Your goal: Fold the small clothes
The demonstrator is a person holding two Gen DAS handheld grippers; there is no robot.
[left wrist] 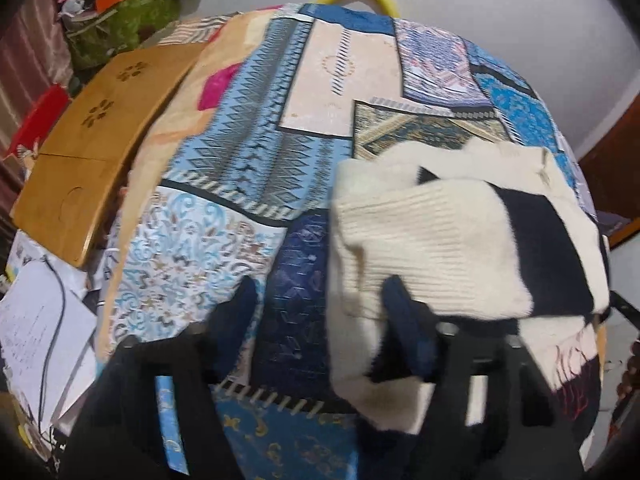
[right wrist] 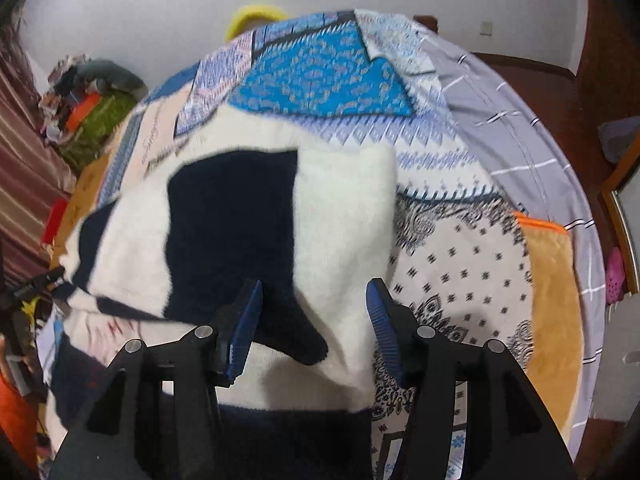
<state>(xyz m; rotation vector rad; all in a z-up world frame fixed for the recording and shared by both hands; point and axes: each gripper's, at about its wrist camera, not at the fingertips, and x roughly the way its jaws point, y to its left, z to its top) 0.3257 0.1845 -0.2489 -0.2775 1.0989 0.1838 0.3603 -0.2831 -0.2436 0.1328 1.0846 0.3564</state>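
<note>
Where the bed's patchwork quilt (left wrist: 256, 152) of blue, cream and teal printed panels spreads out, a small cream-and-navy fuzzy knit sweater (right wrist: 248, 216) lies bunched on top of it. Seen from the left tongs, the sweater (left wrist: 440, 232) sits to the right of the gap between the fingers, its ribbed cream edge draped against the right finger. The left gripper (left wrist: 324, 312) stands wide apart; the blur leaves me unable to tell whether that finger pinches the knit or merely sits under it, and nothing is clamped between the two fingers.

From the other side, the right gripper (right wrist: 316, 320) hovers just over the near part of the sweater, its blue ribbed pads (right wrist: 244, 328) spread wide with cream and navy knit showing in the gap between them. It grips nothing.

Around the bed, a honey-coloured wooden lap board with flower-shaped cut-outs (left wrist: 96, 152) lies off the quilt's left edge, with white papers (left wrist: 36, 336) and a dark cable below it. A green patterned bag topped with an orange box (left wrist: 124, 16) stands against the striped curtain. A yellow hoop (right wrist: 256, 16) peeks up behind the far end of the bed. A grey sheet with white lines (right wrist: 516, 128) and a tan fleece blanket (right wrist: 556, 304) run along the right side.
</note>
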